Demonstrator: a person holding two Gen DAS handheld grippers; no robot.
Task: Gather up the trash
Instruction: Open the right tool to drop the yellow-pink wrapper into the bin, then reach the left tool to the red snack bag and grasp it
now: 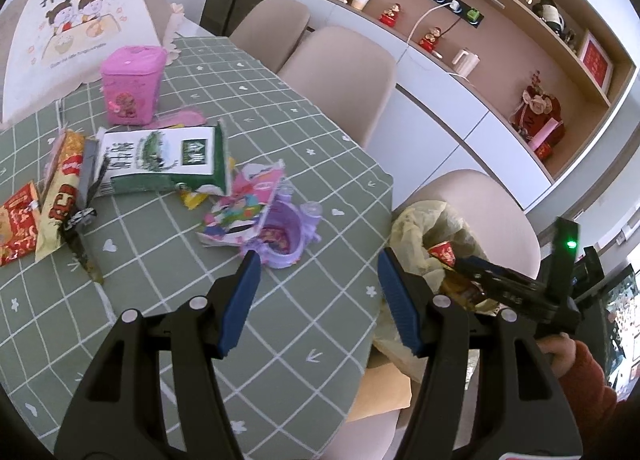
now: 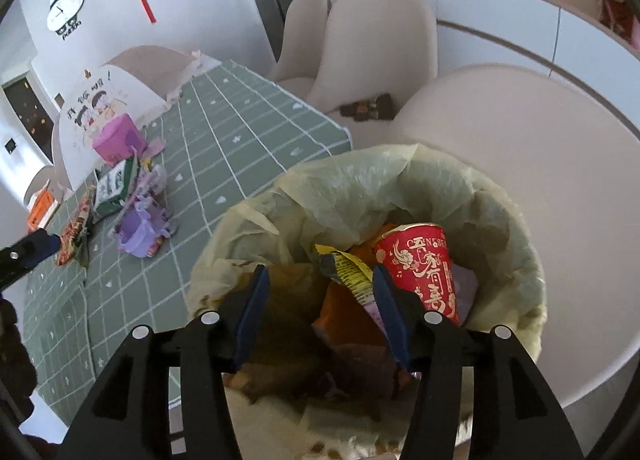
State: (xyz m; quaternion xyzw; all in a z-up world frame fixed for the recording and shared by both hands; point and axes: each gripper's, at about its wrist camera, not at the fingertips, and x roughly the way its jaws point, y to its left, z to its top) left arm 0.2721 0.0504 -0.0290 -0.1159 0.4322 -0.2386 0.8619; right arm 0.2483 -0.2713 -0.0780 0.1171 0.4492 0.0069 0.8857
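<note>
beside the trash bin (image 2: 500,196): three beige chairs (image 1: 340,72), one red cup (image 2: 420,264) inside it; on the table (image 1: 280,120) nearby, one pink box (image 1: 130,88), one milk carton (image 1: 160,160).

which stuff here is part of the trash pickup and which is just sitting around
Part of the job:
- lined bin with red paper cup and yellow wrapper inside
- milk carton
- snack packets
- colourful torn pack
- purple toy tray

Just lying about:
- pink tin
- chairs
- kettle
- shelf ornaments
</note>
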